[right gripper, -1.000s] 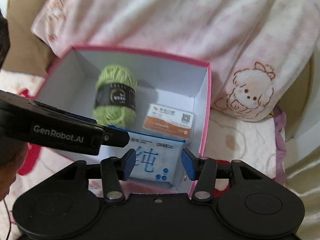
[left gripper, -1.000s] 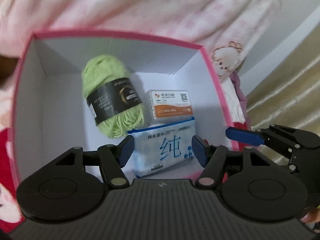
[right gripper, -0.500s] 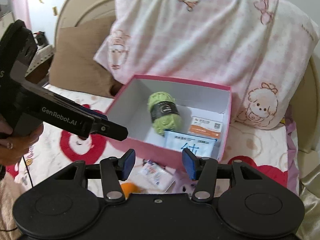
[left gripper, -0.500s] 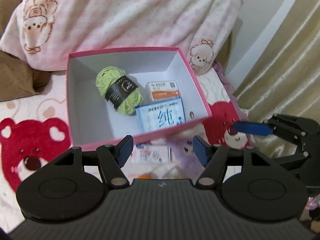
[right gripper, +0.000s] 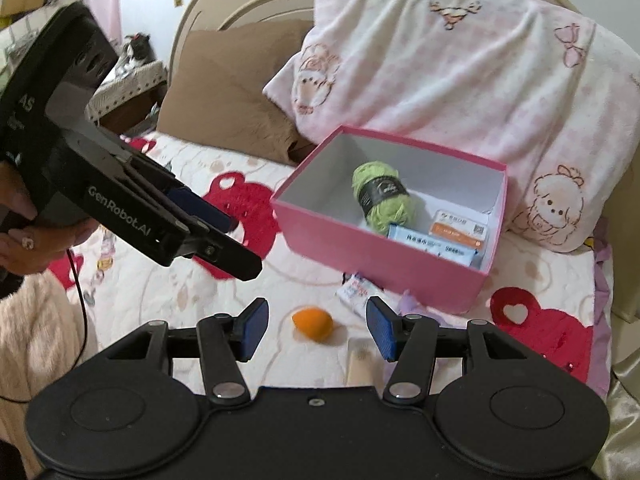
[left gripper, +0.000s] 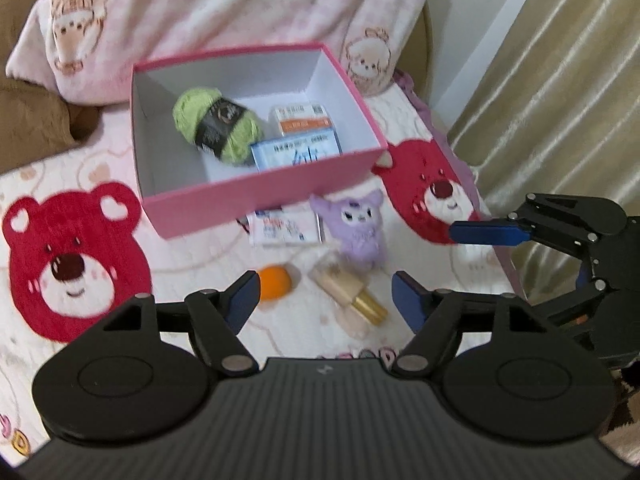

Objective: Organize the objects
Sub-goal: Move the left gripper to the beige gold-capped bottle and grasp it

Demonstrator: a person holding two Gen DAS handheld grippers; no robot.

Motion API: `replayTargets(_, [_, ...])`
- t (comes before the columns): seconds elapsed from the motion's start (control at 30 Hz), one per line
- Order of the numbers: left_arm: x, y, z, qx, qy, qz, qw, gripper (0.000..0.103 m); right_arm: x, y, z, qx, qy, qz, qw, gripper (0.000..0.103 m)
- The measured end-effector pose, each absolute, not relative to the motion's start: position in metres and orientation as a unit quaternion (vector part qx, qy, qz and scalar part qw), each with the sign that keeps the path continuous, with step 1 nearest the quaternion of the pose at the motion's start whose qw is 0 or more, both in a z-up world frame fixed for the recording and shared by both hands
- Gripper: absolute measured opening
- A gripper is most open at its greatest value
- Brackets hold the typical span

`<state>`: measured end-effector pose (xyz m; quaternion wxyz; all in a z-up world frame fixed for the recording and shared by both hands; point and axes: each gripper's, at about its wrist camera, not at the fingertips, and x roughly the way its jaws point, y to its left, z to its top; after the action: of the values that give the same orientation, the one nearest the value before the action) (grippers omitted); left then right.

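The left claw (left gripper: 324, 294) is spread wide and holds nothing; it hangs above the bed (left gripper: 180, 252), with the orange sponge (left gripper: 274, 282) just beside its left finger and the small bottle with gold cap (left gripper: 350, 294) lying between the two fingers in the view. The right claw (right gripper: 318, 326) is also spread wide and empty, above the same orange sponge (right gripper: 313, 322). A little farther lie a white packet (left gripper: 286, 230) and a purple plush toy (left gripper: 360, 226), both just before the pink box (left gripper: 260, 196). Inside the box are a green yarn ball (left gripper: 218, 128), a small orange-and-white case (left gripper: 304, 120) and a blue wipes pack (left gripper: 296, 152), the pack leaning at the near wall. Behind the box stands a pink pillow (left gripper: 224, 12). One second ago both claws were close over the box and only its inside was seen; now they have drawn back, so the things on the bed appear.
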<state>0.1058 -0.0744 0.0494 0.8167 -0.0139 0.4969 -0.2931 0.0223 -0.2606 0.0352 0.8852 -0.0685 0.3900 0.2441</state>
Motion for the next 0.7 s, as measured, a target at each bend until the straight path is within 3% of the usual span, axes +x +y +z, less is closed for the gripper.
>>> replayTargets(0.4, [0.09,-0.091,-0.016,-0.036,0.535,-0.295,0.791,0.073,0.014,-0.258,-0.013,-0.108,0.415,0.262,0.865,0.06])
replayTargets(0.7, [0.093,-0.115,-0.066,-0.073,0.505,-0.267,0.817,0.071,0.023,-0.255,-0.071,-0.153,0.423,0.249,0.858,0.06])
